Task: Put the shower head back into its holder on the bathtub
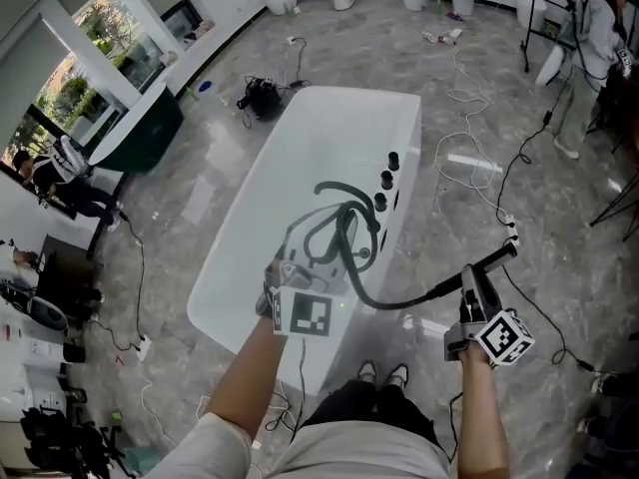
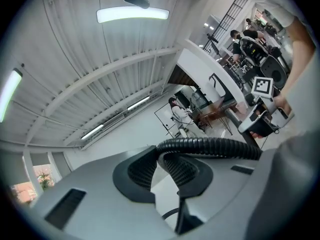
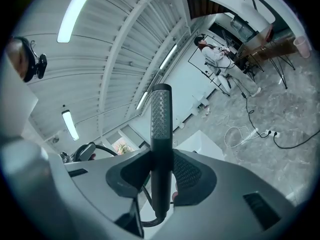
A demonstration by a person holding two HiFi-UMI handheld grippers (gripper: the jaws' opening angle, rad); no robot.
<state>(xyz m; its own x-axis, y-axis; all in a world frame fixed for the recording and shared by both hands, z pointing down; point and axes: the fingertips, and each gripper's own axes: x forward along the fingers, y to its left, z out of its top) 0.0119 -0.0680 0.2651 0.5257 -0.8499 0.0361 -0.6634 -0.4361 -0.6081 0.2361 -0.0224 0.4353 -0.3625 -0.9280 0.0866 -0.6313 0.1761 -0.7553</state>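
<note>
Head view: your right gripper (image 1: 469, 275) holds the shower head (image 1: 491, 258) beside the bathtub (image 1: 329, 108), its hose (image 1: 384, 302) running to your left gripper (image 1: 288, 269). Left gripper view: jaws clamp the hose. Right gripper view: jaws clamp the shower head.

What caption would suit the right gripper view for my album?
Right gripper shut on the black shower head, its hose curling away underneath.

Bright, even daylight from window (image 1: 98, 26); ceiling strip light (image 2: 132, 14) glares; gripper views fisheye-warped, dark vignetted corners.
</note>
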